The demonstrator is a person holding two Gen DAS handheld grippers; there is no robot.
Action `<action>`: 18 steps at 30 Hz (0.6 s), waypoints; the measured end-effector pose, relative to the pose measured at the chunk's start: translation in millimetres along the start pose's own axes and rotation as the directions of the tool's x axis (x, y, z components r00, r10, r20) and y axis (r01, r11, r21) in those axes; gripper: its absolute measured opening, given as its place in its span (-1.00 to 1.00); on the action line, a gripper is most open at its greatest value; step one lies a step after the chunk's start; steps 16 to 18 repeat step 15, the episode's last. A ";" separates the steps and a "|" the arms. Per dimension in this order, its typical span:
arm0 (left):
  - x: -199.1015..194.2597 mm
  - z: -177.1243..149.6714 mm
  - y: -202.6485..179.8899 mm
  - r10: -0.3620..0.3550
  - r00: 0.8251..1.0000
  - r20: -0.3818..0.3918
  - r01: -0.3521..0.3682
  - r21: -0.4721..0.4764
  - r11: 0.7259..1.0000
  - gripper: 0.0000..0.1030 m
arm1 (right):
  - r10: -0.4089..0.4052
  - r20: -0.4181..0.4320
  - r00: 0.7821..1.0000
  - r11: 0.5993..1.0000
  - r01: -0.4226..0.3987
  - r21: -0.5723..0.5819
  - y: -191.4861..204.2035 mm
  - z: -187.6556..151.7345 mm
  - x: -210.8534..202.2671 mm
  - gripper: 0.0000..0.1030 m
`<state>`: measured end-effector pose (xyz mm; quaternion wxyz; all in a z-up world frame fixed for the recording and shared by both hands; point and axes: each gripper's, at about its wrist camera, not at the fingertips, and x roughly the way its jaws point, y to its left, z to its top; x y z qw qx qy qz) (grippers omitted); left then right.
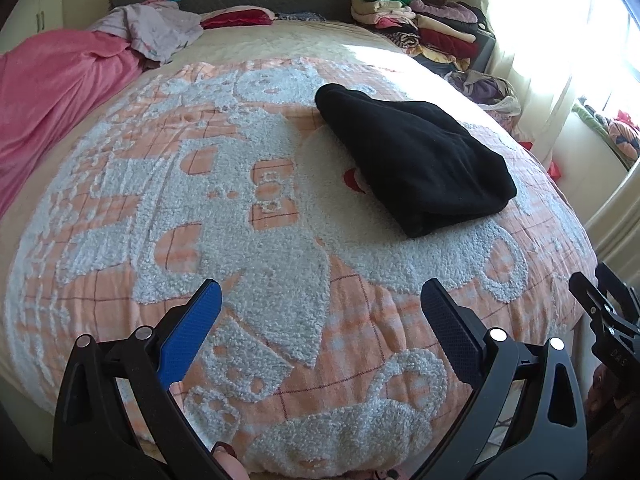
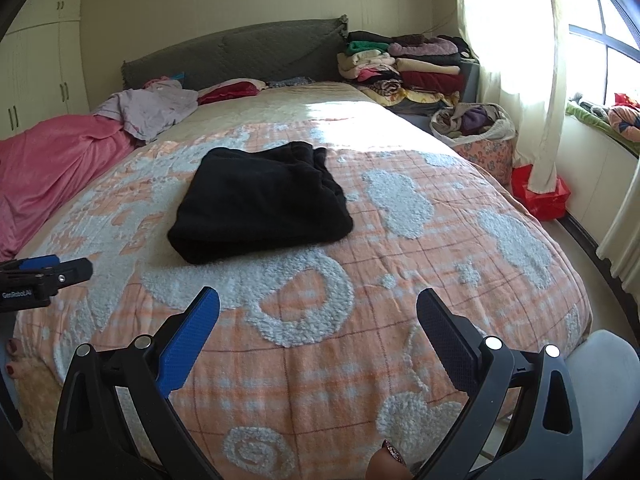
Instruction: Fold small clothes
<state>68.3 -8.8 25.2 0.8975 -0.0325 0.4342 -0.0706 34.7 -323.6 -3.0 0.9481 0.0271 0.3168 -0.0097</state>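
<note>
Folded black fleece garment (image 2: 260,204) lying mid-bed on the orange-and-white tufted bedspread (image 2: 400,288), left gripper (image 1: 320,304) and right gripper (image 2: 318,308) both spread wide and empty short of it; a shallow single-layer pinch risks unravelling the fold

Your left gripper (image 1: 322,300) and right gripper (image 2: 318,308) are black, with textured blue pads, silver pivot pins and white "GenRobot.AI" lettering; your nails are dark red.

Bare bedspread (image 2: 400,240) all around black garment (image 2: 260,204).
</note>
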 end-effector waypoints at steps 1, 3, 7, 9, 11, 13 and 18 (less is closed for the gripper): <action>1.3 -0.3 8.6 0.025 1.000 0.007 -0.025 -0.021 0.999 0.81 | -0.026 -0.007 1.000 0.999 0.026 0.026 -9.1 -3.3 0.9 0.91; 2.3 0.2 22.6 0.059 0.998 0.017 -0.058 -0.041 0.997 0.81 | -0.104 -0.030 0.994 0.988 0.107 0.113 -38.7 -13.8 -0.1 0.91; 5.5 6.5 77.4 0.131 0.991 0.020 -0.127 -0.134 0.983 0.81 | -0.294 -0.086 0.952 0.917 0.307 0.253 -116.3 -40.1 -4.3 0.91; 10.9 11.4 117.5 0.162 0.987 -0.010 -0.160 -0.210 0.964 0.81 | -0.391 -0.135 0.910 0.849 0.413 0.329 -171.3 -55.5 -6.9 0.91; 15.3 17.6 164.4 0.201 0.979 -0.035 -0.202 -0.280 0.939 0.81 | -0.476 -0.223 0.851 0.748 0.525 0.407 -230.5 -72.5 -8.4 0.91; 19.6 24.9 215.2 0.295 0.953 -0.074 -0.303 -0.313 0.900 0.81 | -0.539 -0.298 0.788 0.636 0.613 0.469 -291.4 -90.4 -11.7 0.91; 20.6 34.4 268.5 0.390 0.916 -0.097 -0.399 -0.337 0.853 0.81 | -0.584 -0.373 0.721 0.547 0.689 0.475 -341.2 -103.6 -11.0 0.91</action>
